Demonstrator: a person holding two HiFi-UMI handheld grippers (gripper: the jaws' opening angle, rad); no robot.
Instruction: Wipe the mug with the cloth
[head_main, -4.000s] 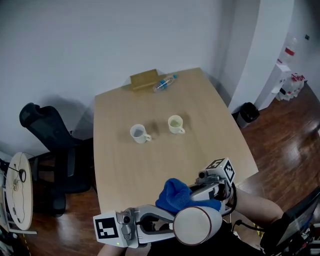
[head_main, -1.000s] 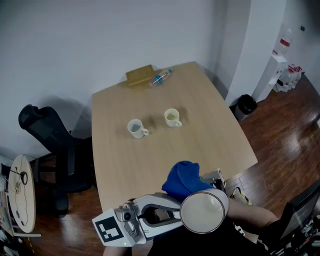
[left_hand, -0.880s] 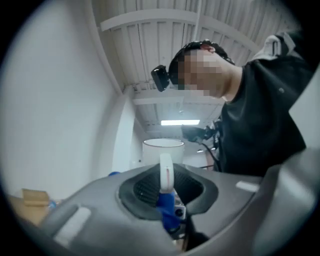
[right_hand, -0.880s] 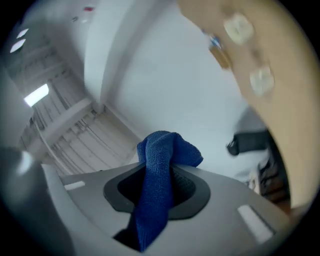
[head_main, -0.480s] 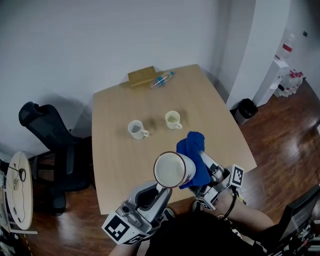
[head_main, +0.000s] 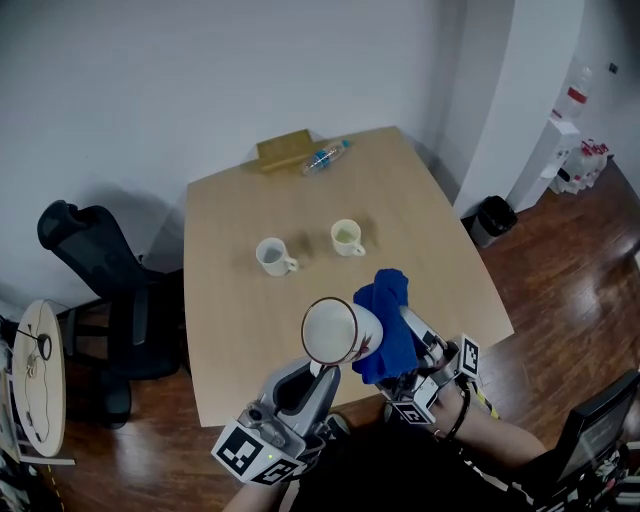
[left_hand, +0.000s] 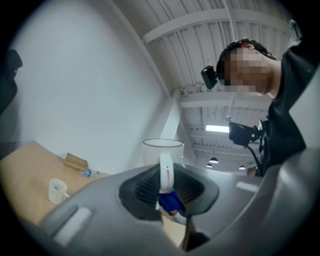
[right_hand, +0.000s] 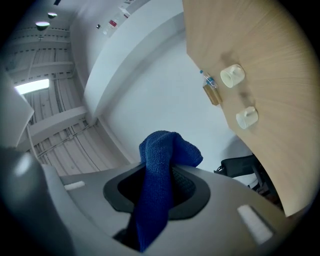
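Over the tabletop's (head_main: 240, 330) near edge, the left gripper (head_main: 323, 368) is clamped on the white mug's (head_main: 335, 330) handle; the right gripper (head_main: 408, 325) pinches the blue cloth (head_main: 385, 320) just beside that mug

A light wooden table (head_main: 440, 260) carries four things. Near its middle stands a white mug (head_main: 271, 256), with a cream mug (head_main: 346, 237) apart from it at its 3 o'clock. At the table's 12 o'clock edge lies a brown box (head_main: 283, 152). Just beside it, at 3 o'clock, a clear plastic bottle (head_main: 325, 157) lies on its side.
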